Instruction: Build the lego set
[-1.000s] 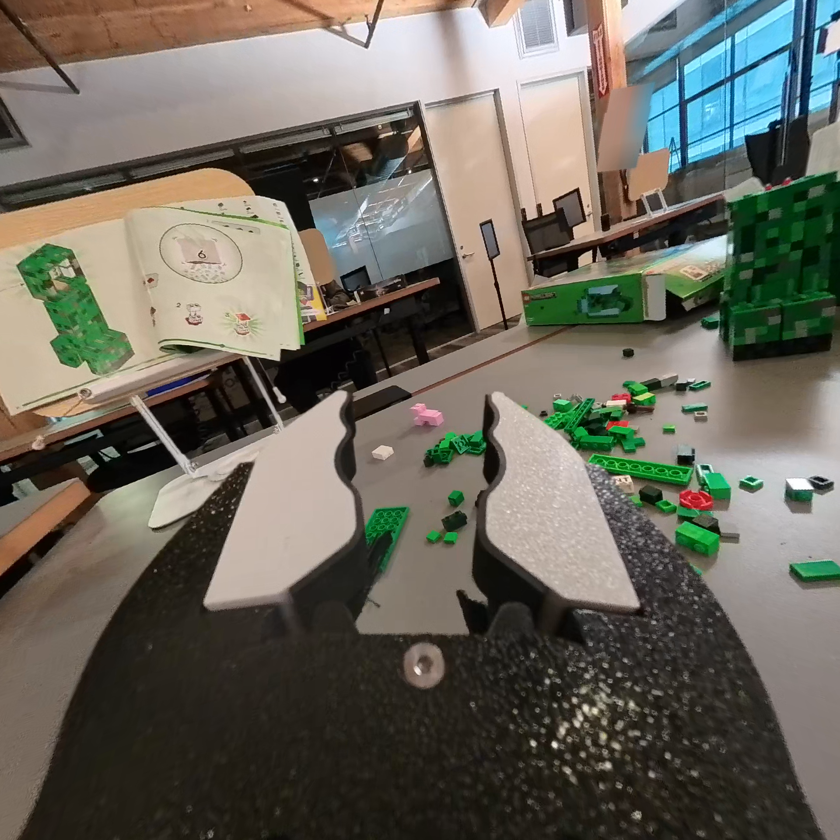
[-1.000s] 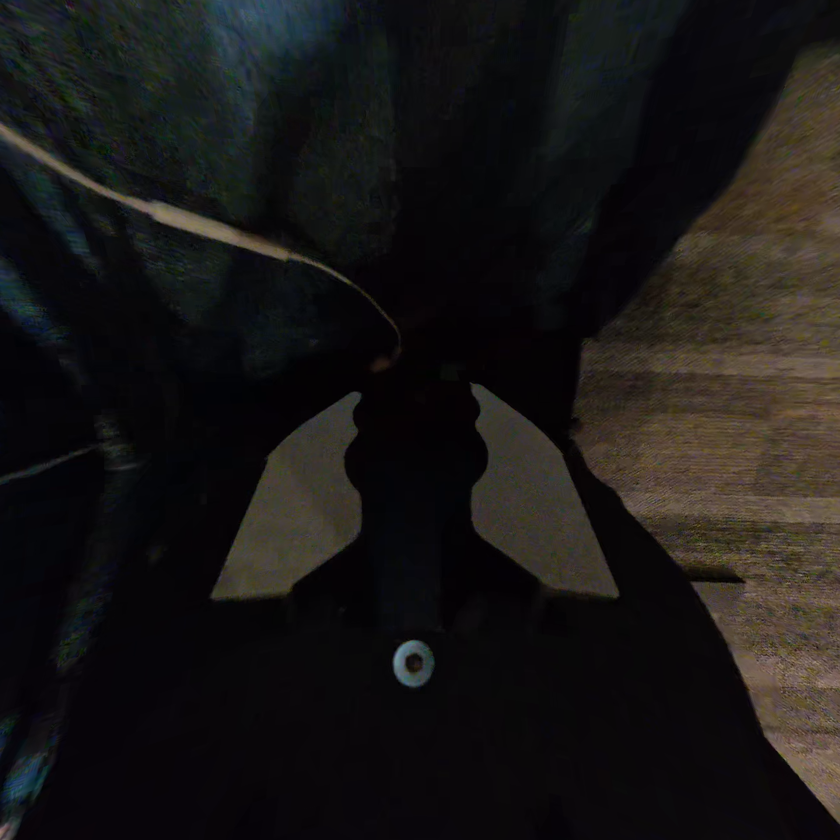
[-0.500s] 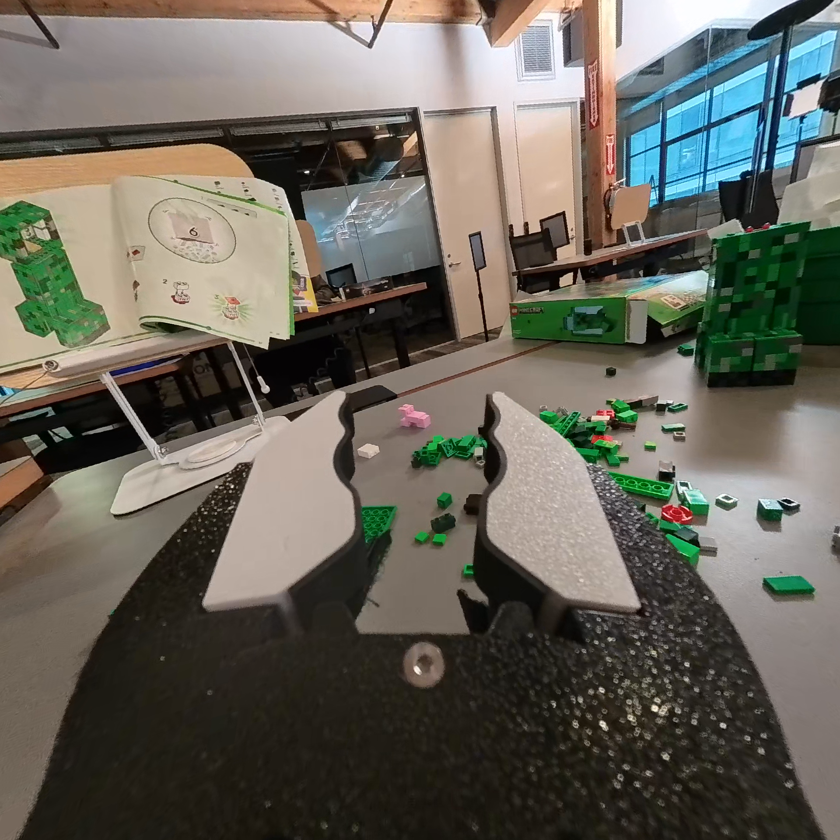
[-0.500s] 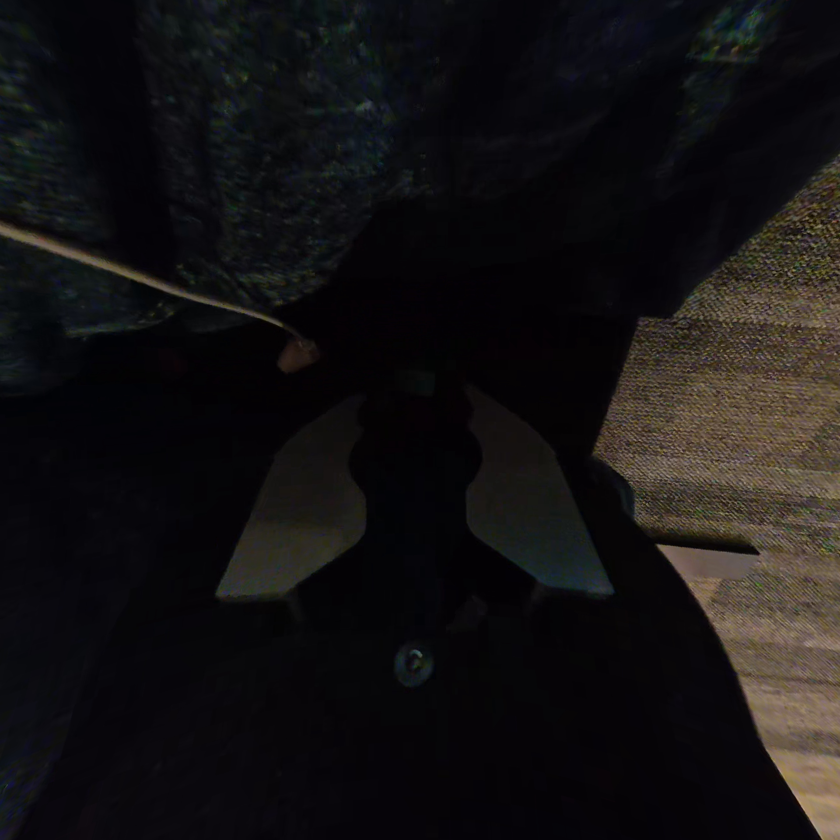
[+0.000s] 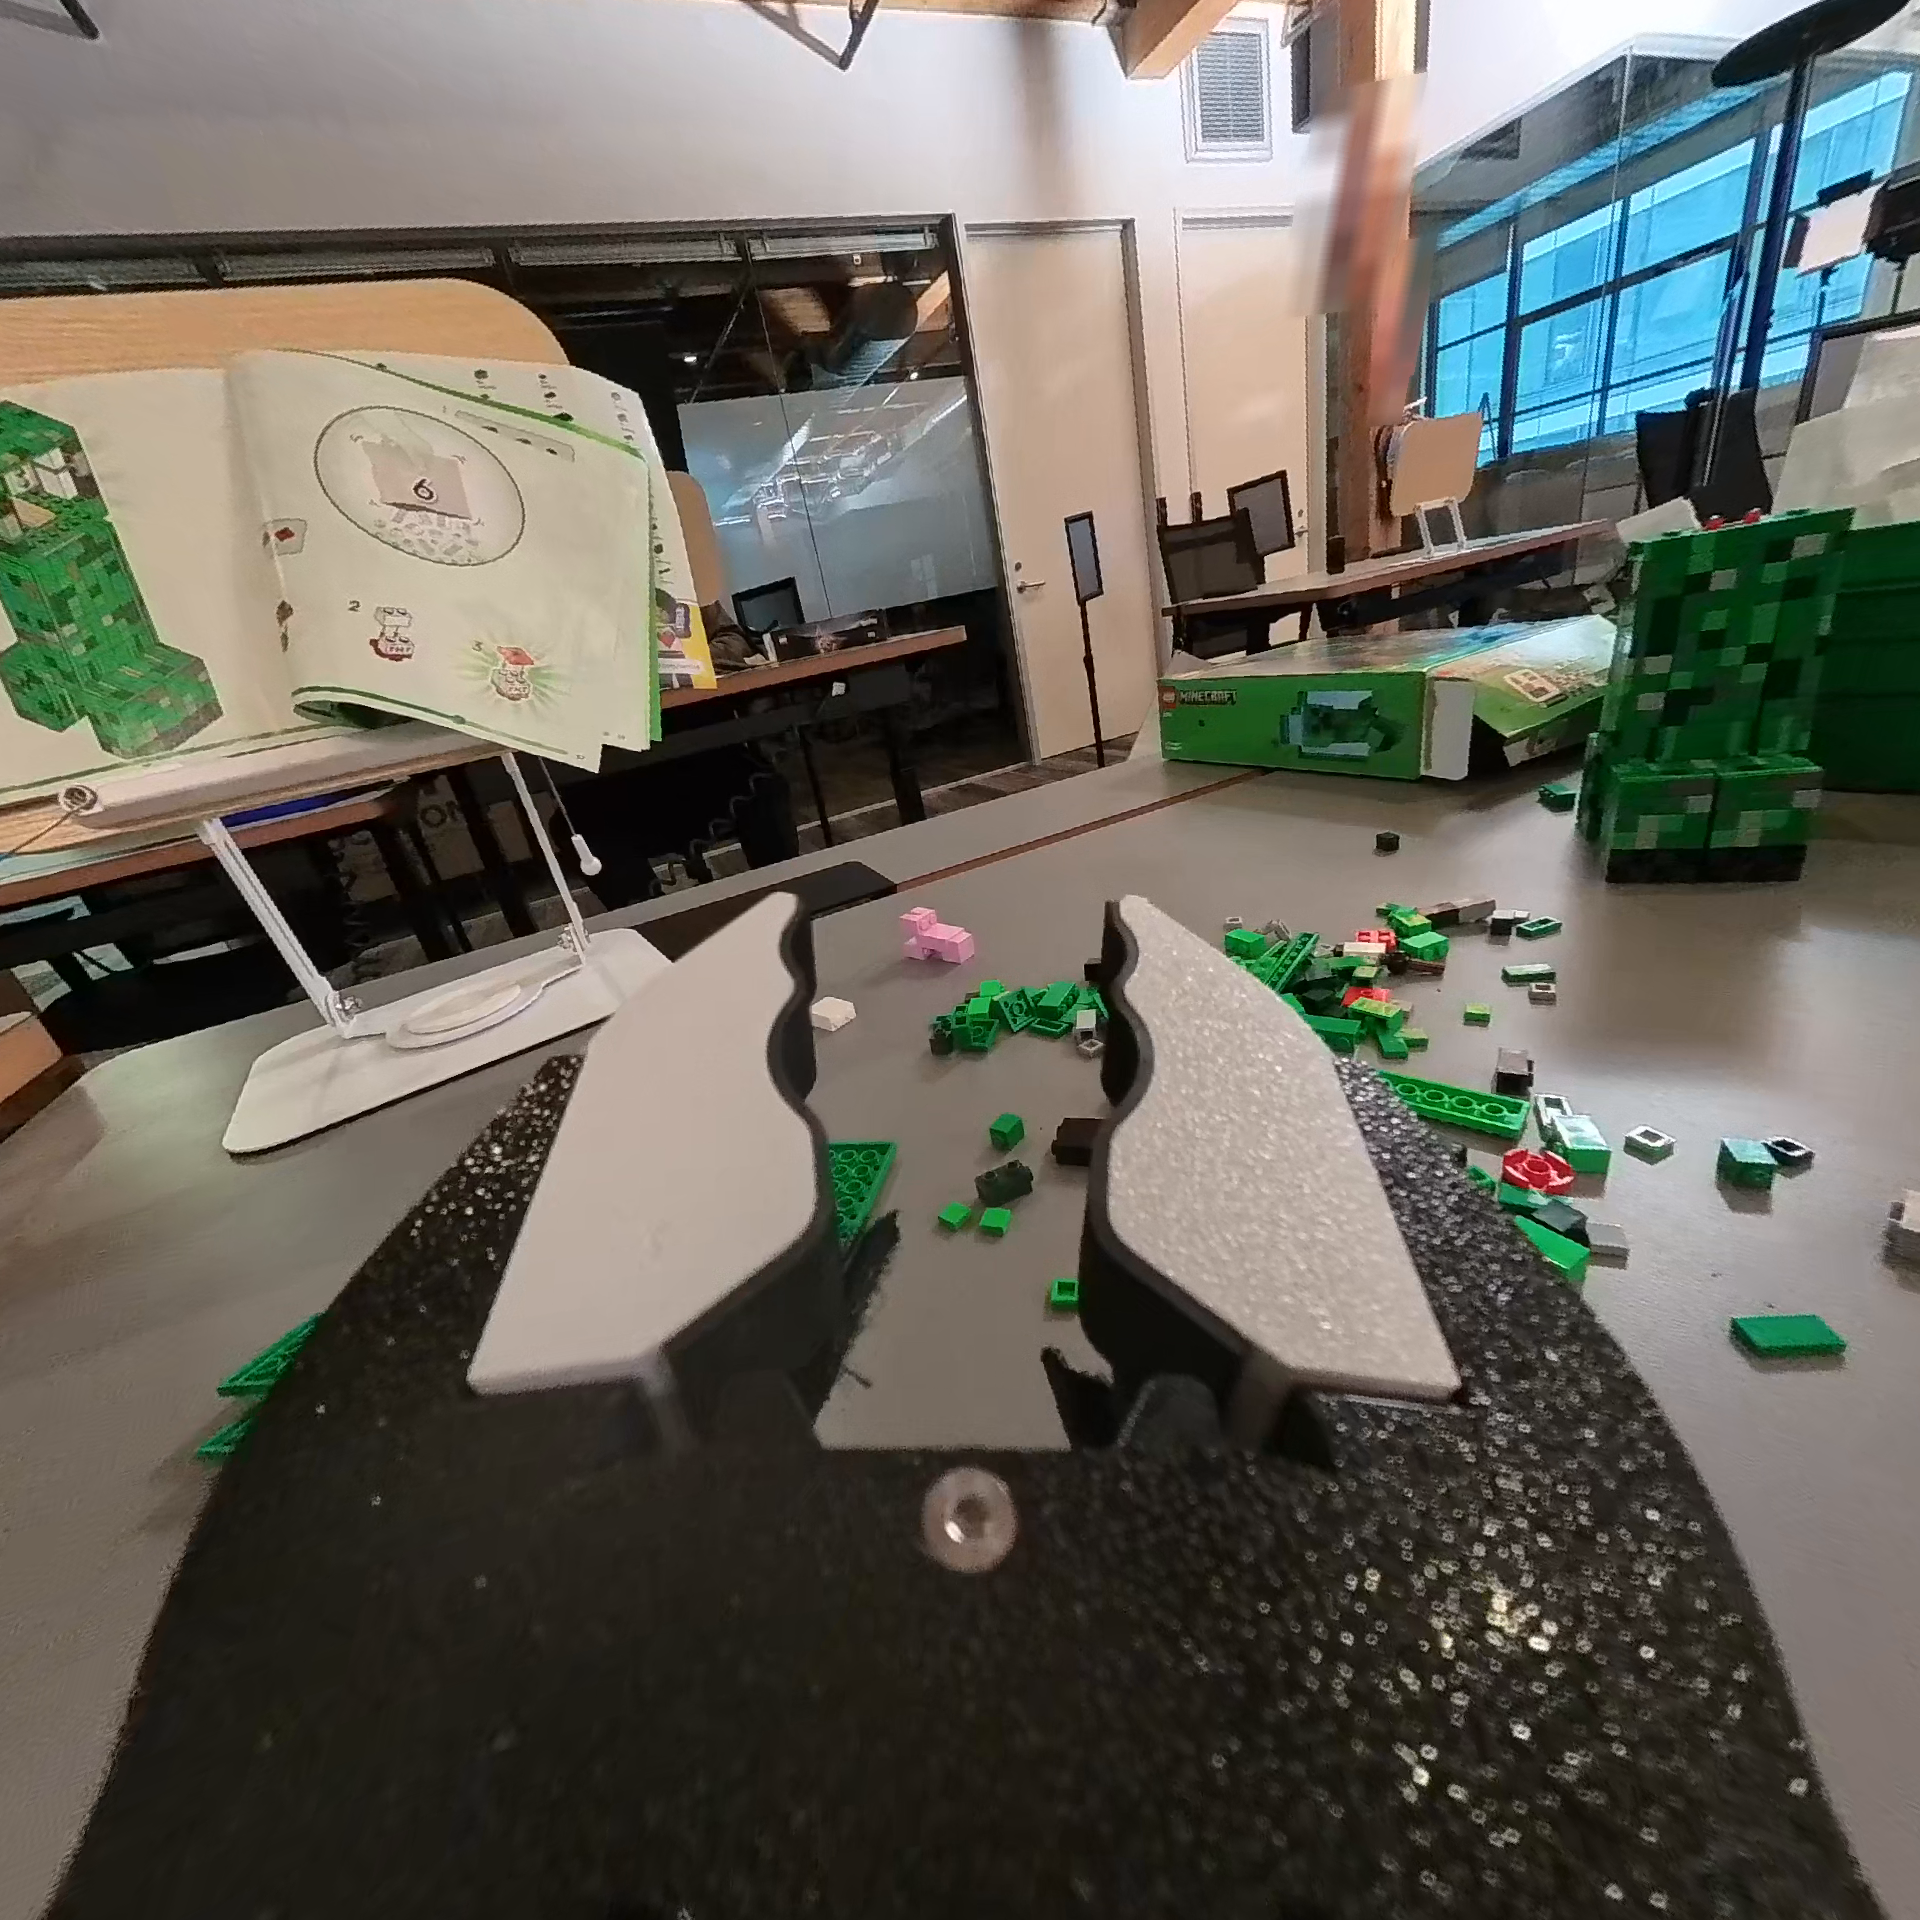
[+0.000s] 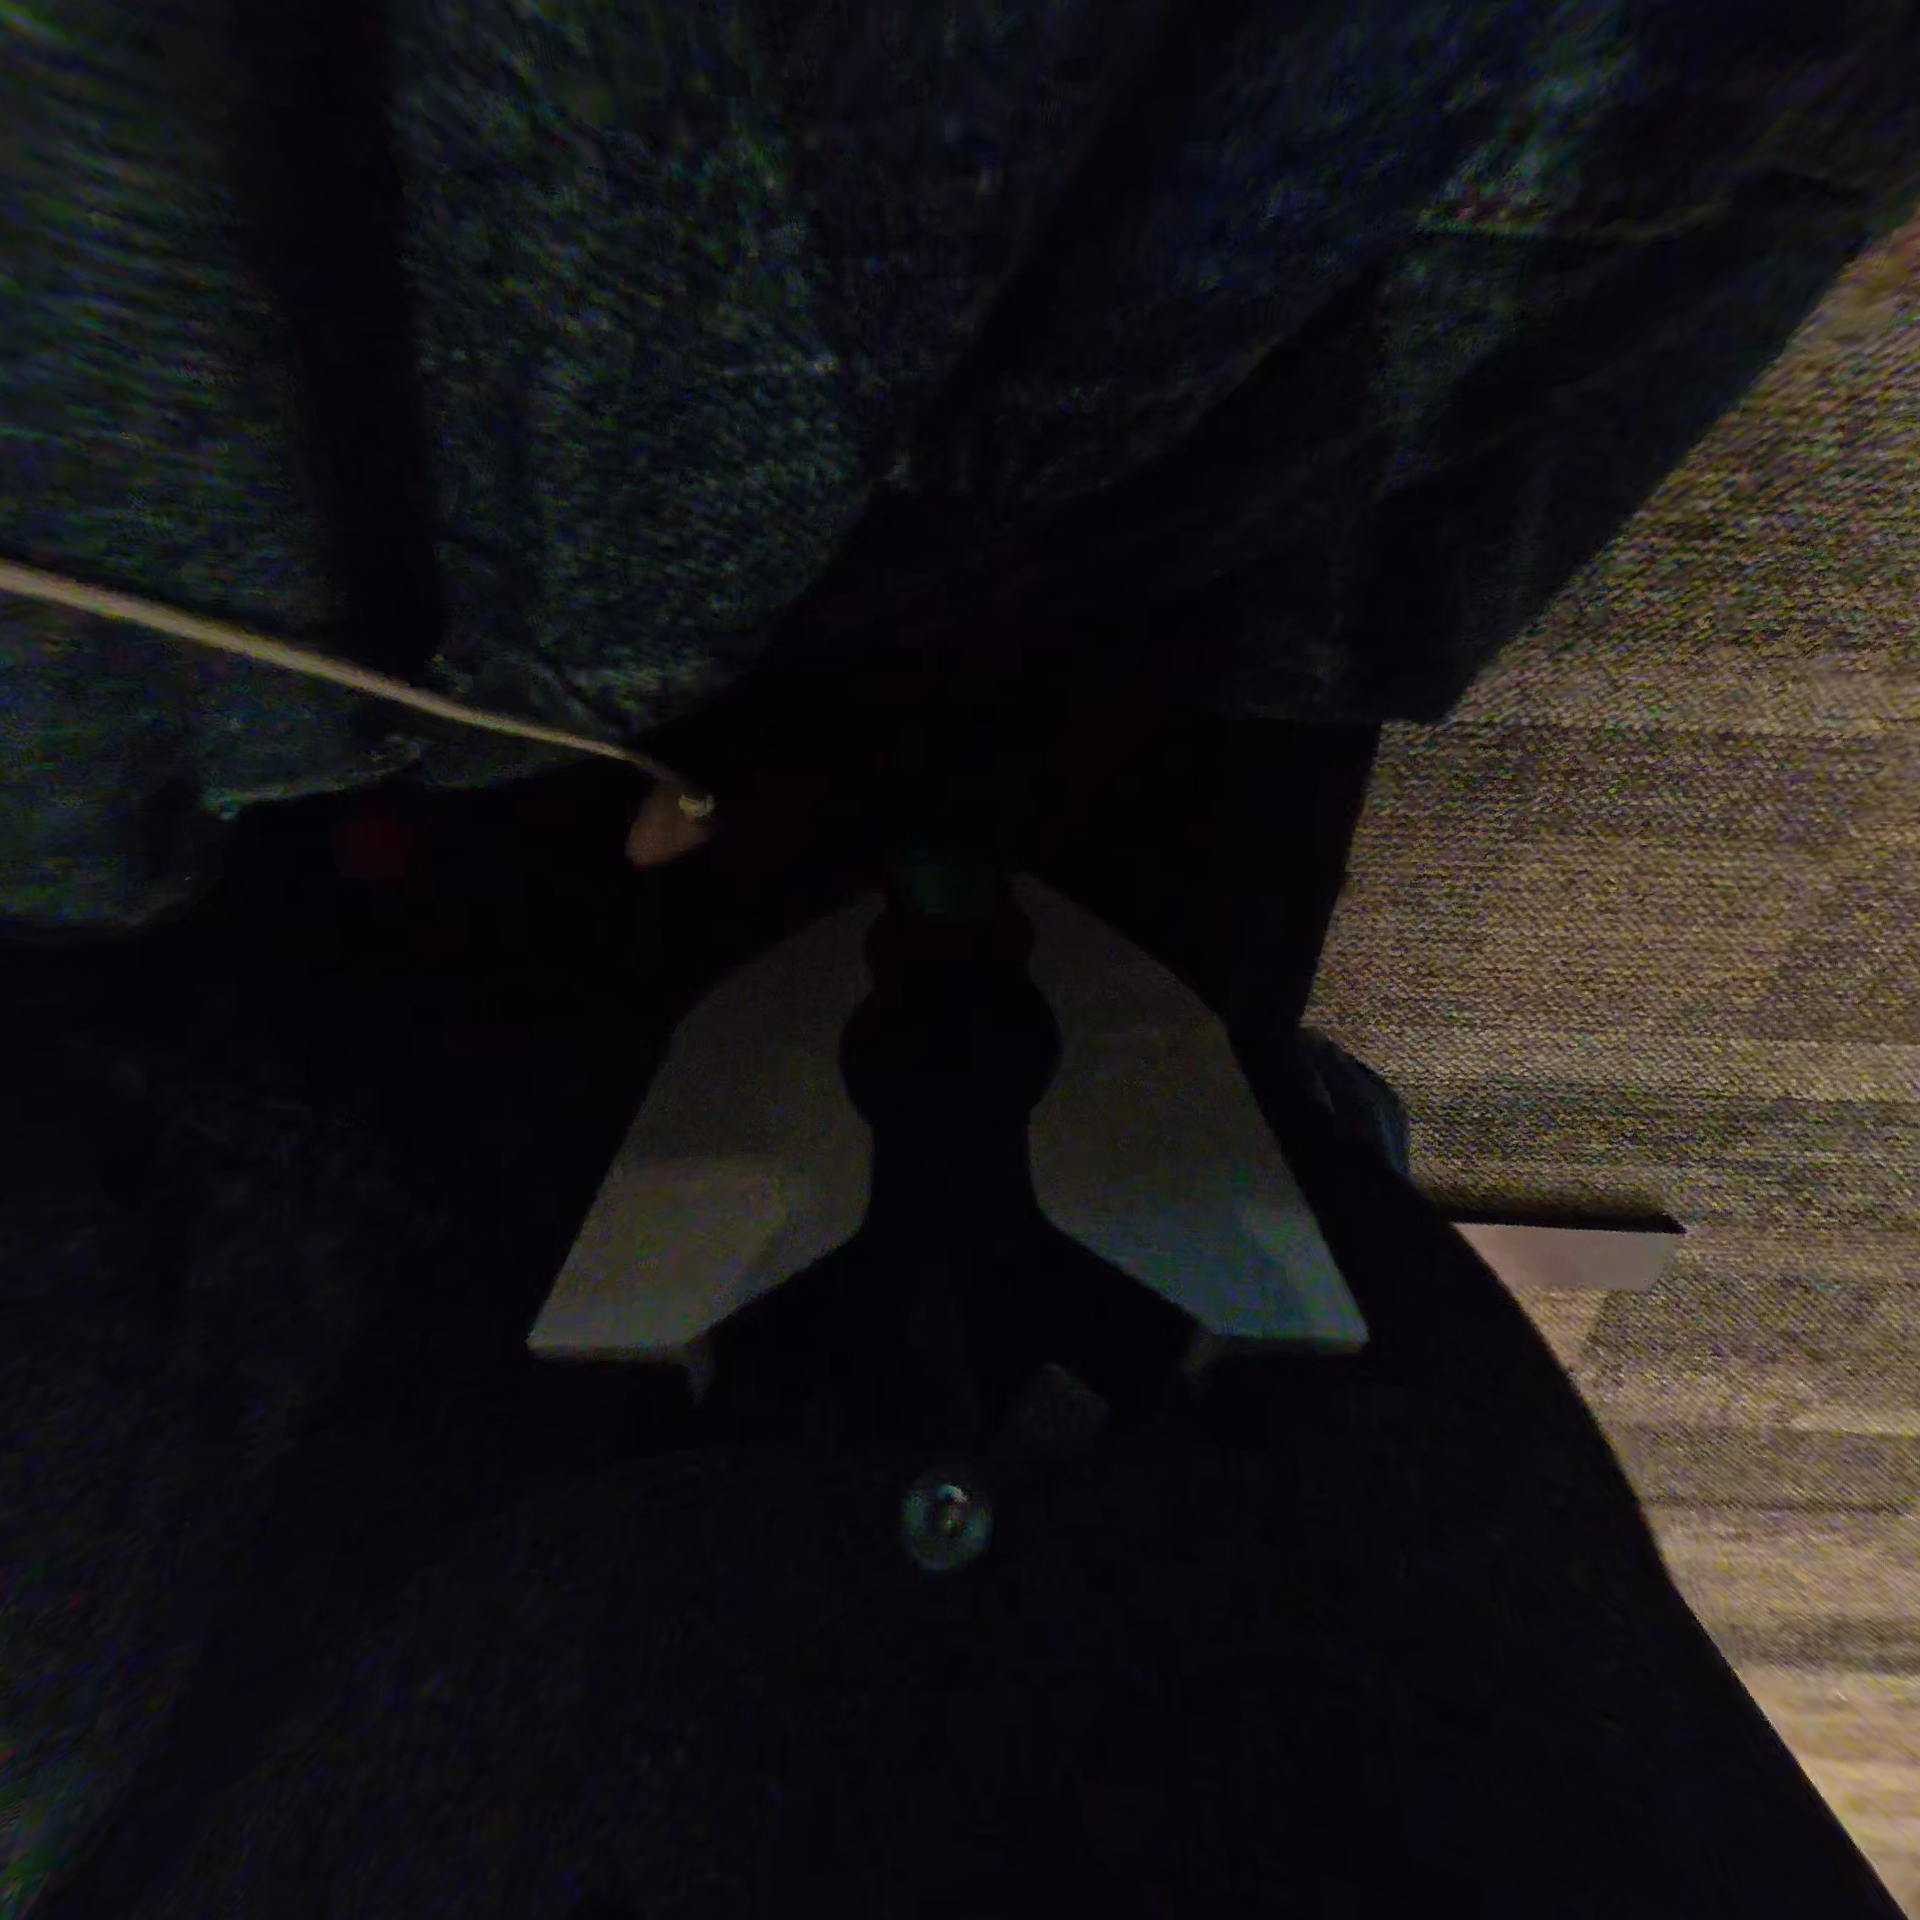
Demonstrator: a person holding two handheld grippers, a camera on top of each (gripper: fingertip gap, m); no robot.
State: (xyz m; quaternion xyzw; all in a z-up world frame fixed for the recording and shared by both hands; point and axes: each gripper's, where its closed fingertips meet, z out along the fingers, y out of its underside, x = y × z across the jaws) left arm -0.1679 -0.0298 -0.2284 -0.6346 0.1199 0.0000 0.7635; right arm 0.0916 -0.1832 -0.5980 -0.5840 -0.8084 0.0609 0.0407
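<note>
A left gripper (image 5: 951, 971) hangs low over a grey tabletop (image 5: 1714, 1049), its fingers spread and empty, aimed at a scatter of loose Lego pieces (image 5: 1351, 1039) strewn from the middle of the tabletop toward its right edge, too many to count. The right gripper (image 6: 940, 899) points down past dark clothing toward the carpeted floor (image 6: 1662, 935), its fingers nearly together with what may be a small green piece (image 6: 935, 883) at their tips; the view is too dark to tell whether it is pinched. One tall green blocky figure (image 5: 1714, 707) stands assembled near the far right corner, one green set box (image 5: 1320, 717) lies on its side along the far edge, and one instruction booklet (image 5: 416, 561) is propped open on one white stand (image 5: 436, 1029) at the left edge. One pink pig figure (image 5: 935, 935), one long green plate (image 5: 1455, 1101) and one red round piece (image 5: 1538, 1169) stand out among the bricks. The build appears to be between steps, with a part search under way; the next move likely calls for matching a brick to the open page, then lowering the spread fingers squarely around it
</note>
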